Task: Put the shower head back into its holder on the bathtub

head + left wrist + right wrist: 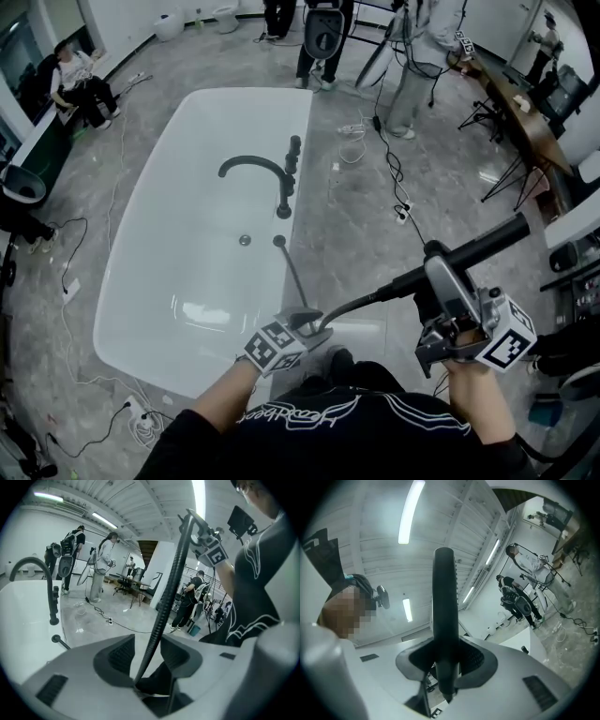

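Observation:
My right gripper [433,265] is shut on the black shower head [478,241], a straight bar held out over the floor to the right of the white bathtub [141,272]. In the right gripper view the shower head [444,602] stands up between the pads of that gripper [446,660]. The black hose [361,302] sags from it to my left gripper [314,323] at the tub's near right corner. There the hose [168,592] runs through the left gripper [145,653], which is open with gaps on both sides. A black faucet [253,167] and upright fittings [293,155] stand on the tub's right rim.
Cables and a power strip [403,214] lie on the grey floor right of the tub. Several people [412,56] stand at the far end. A person [80,84] sits at the far left. A long table [516,103] and stands fill the right side.

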